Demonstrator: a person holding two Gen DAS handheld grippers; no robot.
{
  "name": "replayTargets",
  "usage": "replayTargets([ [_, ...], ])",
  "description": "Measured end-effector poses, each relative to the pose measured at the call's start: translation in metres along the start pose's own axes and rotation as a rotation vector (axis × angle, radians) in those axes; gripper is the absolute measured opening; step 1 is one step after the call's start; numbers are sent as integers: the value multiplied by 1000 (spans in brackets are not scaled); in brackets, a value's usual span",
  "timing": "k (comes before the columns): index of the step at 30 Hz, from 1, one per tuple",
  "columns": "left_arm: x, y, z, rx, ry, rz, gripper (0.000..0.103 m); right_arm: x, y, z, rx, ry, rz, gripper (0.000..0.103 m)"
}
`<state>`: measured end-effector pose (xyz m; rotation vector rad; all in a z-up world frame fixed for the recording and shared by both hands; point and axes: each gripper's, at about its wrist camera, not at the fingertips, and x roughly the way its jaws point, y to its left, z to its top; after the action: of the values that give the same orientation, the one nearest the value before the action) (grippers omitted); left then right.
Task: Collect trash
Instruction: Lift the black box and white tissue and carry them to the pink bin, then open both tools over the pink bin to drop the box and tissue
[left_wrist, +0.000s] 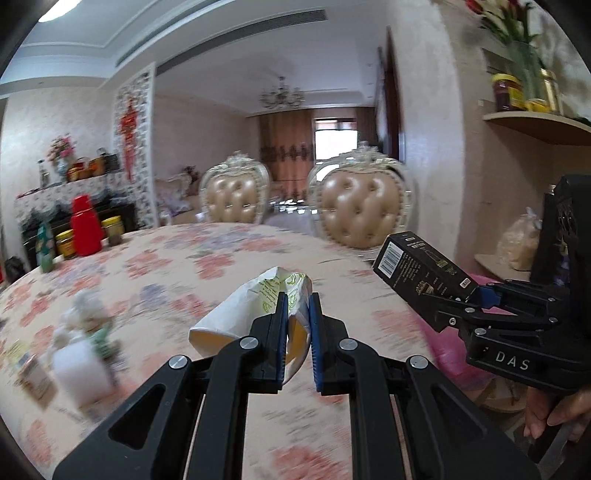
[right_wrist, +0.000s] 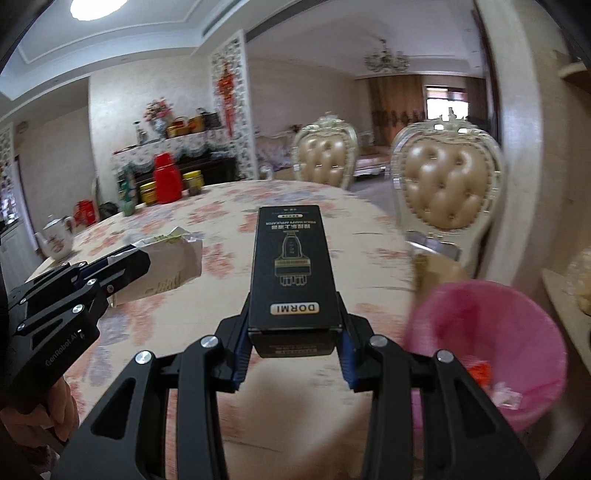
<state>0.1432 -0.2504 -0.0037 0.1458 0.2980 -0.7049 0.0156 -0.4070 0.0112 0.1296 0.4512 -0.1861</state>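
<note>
A red flask (right_wrist: 167, 179) stands at the table's (right_wrist: 280, 199) far edge between yellow-lidded jars (right_wrist: 149, 193); two chairs (right_wrist: 445, 188) sit behind the table.

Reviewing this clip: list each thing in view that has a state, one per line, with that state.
left gripper: shut on the paper cup
paper cup: crushed, held above the table
right gripper: shut on the black box
black box: closed, held up, printing upside down in the right wrist view
pink bin: open, lined, some trash inside
red thermos: upright, capped
</note>
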Motion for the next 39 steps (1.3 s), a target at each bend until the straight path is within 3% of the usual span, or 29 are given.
replayTargets([
  [12,55,-96,31,44,-9,-267,12,-34,-98,-8,121,-40,-199,38],
  [21,105,-161,42,35,40,-404,12,-38,-179,-27,215,-16,-300,38],
  [34,182,-220,25,42,160,-471,12,-6,-242,-44,273,64,-319,40],
  [35,189,-223,23,46,173,-467,12,-3,-246,-45,281,67,-308,44],
  [36,193,-222,22,47,183,-463,13,0,-250,-46,288,69,-305,56],
  [37,200,-222,20,49,200,-439,13,0,-251,-46,292,67,-304,61],
  [39,205,-216,16,41,218,-404,13,-1,-252,-47,303,60,-308,63],
])
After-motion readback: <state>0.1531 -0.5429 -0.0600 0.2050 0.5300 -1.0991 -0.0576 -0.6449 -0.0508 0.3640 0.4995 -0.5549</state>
